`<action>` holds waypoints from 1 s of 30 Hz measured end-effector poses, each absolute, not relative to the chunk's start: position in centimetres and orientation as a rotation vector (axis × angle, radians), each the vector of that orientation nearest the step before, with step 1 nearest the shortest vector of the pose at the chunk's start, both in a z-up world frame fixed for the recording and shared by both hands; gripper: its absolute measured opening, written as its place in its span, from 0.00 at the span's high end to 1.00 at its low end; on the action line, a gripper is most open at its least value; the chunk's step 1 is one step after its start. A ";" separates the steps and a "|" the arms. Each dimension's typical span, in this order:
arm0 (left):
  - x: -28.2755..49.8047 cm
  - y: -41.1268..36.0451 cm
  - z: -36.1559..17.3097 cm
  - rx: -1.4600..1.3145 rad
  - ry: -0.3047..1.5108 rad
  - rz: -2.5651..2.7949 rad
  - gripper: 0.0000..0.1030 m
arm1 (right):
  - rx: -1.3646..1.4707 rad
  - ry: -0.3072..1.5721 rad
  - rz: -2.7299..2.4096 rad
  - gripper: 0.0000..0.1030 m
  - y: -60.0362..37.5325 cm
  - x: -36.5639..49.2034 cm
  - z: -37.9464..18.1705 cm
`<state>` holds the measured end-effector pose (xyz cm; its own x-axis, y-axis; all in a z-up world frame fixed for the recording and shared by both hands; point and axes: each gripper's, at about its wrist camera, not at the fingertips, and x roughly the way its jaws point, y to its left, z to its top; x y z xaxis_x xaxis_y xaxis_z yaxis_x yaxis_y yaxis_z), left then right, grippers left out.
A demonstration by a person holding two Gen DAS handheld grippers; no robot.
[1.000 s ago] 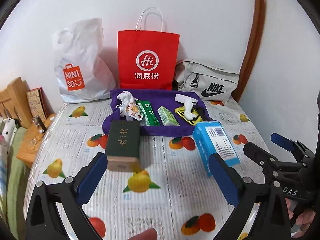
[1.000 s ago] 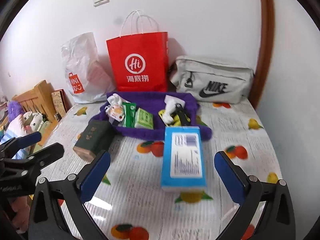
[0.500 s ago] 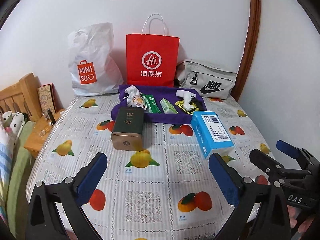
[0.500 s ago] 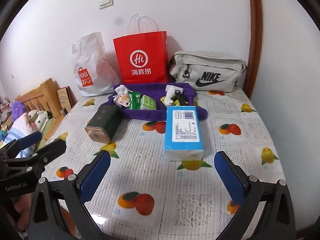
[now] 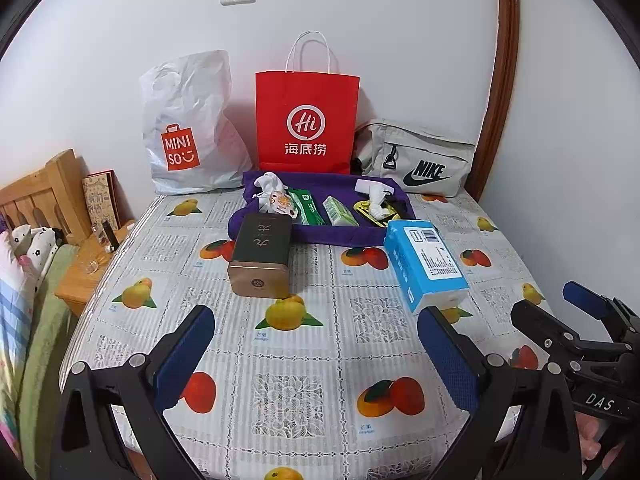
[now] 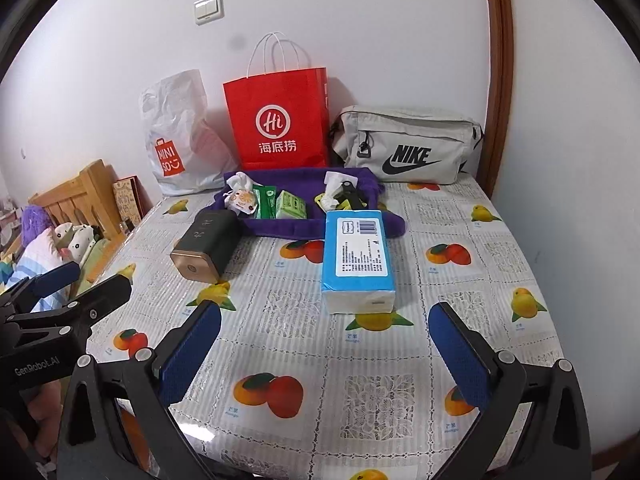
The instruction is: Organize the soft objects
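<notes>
A blue tissue pack [image 5: 425,263] [image 6: 359,254] lies on the fruit-print tablecloth [image 5: 304,364] [image 6: 312,360], in front of a purple cloth tray [image 5: 320,236] [image 6: 296,227]. The tray holds a white pouch [image 5: 276,196], green packets [image 5: 340,211] [image 6: 291,205] and a white and yellow item [image 5: 374,208]. A dark green tin [image 5: 262,254] [image 6: 208,243] lies left of the pack. My left gripper [image 5: 316,356] is open and empty over the near table. My right gripper [image 6: 324,354] is open and empty, just short of the tissue pack.
A white MINISO bag [image 5: 188,128], a red paper bag [image 5: 306,120] and a grey Nike bag [image 5: 416,162] stand against the back wall. A wooden headboard [image 5: 44,196] and a bed with plush toys [image 6: 68,236] lie to the left. A wall is close on the right.
Both grippers have pulled back and up from the table. The tin, tissue pack and tray look smaller and farther away. Nothing on the table has moved.
</notes>
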<state>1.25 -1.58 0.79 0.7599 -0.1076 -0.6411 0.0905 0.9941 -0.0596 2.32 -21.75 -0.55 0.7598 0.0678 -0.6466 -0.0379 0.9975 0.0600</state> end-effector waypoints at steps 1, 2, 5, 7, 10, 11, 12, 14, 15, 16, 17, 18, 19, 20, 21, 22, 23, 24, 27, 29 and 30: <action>1.2 -1.6 0.8 -0.025 0.699 -0.108 0.00 | 0.042 0.704 0.057 0.01 -21.7 2.3 -0.5; 1.2 -1.6 0.8 -0.025 0.699 -0.106 0.00 | 0.042 0.703 0.057 0.01 -21.7 2.2 -0.5; 1.1 -1.5 0.9 -0.028 0.698 -0.106 0.00 | 0.040 0.700 0.057 0.01 -21.7 2.1 -0.4; 1.2 -1.5 0.9 -0.025 0.699 -0.108 0.00 | 0.040 0.698 0.057 0.01 -21.7 2.0 -0.3; 1.1 -1.4 0.9 -0.029 0.698 -0.105 0.00 | 0.037 0.696 0.057 0.01 -21.5 1.9 -0.2; 1.1 -1.4 0.9 -0.030 0.698 -0.106 0.00 | 0.036 0.695 0.059 0.01 -21.5 1.9 -0.2; 1.1 -1.4 0.9 -0.028 0.699 -0.104 0.00 | 0.035 0.694 0.060 0.01 -21.5 1.9 -0.2; 1.1 -1.4 0.9 -0.026 0.699 -0.104 0.01 | 0.034 0.693 0.060 0.01 -21.5 1.8 -0.2; 1.1 -1.4 0.9 -0.027 0.699 -0.104 0.00 | 0.035 0.693 0.060 0.01 -21.5 1.8 -0.2; 1.0 -1.4 0.9 -0.027 0.699 -0.103 0.01 | 0.035 0.693 0.060 0.01 -21.4 1.8 -0.2; 1.1 -1.4 0.9 -0.027 0.698 -0.104 0.01 | 0.035 0.694 0.059 0.01 -21.4 1.8 -0.2; 1.1 -1.4 0.9 -0.027 0.699 -0.103 0.01 | 0.035 0.694 0.059 0.01 -21.4 1.8 -0.2; 1.1 -1.4 0.9 -0.028 0.700 -0.102 0.00 | 0.036 0.694 0.058 0.01 -21.4 1.8 -0.1; 1.0 -1.4 0.9 -0.029 0.699 -0.101 0.00 | 0.035 0.694 0.058 0.01 -21.4 1.8 -0.1; 1.1 -1.3 0.9 -0.028 0.699 -0.104 0.00 | 0.034 0.693 0.060 0.01 -21.4 1.8 -0.1; 1.1 -1.3 0.9 -0.028 0.699 -0.103 0.00 | 0.033 0.695 0.062 0.01 -21.4 1.8 -0.1; 1.1 -1.3 0.9 -0.028 0.699 -0.102 0.00 | 0.030 0.698 0.062 0.01 -21.3 1.8 -0.2; 1.0 -1.4 0.9 -0.028 0.699 -0.100 0.01 | 0.027 0.699 0.062 0.01 -21.3 1.8 -0.2; 1.0 -1.4 0.9 -0.029 0.700 -0.098 0.00 | 0.021 0.698 0.060 0.01 -21.1 1.7 -0.1; 1.0 -1.4 0.9 -0.029 0.699 -0.099 0.00 | 0.021 0.694 0.060 0.01 -21.0 1.6 -0.1; 1.0 -1.4 0.9 -0.029 0.699 -0.099 0.00 | 0.020 0.694 0.061 0.01 -21.0 1.6 -0.1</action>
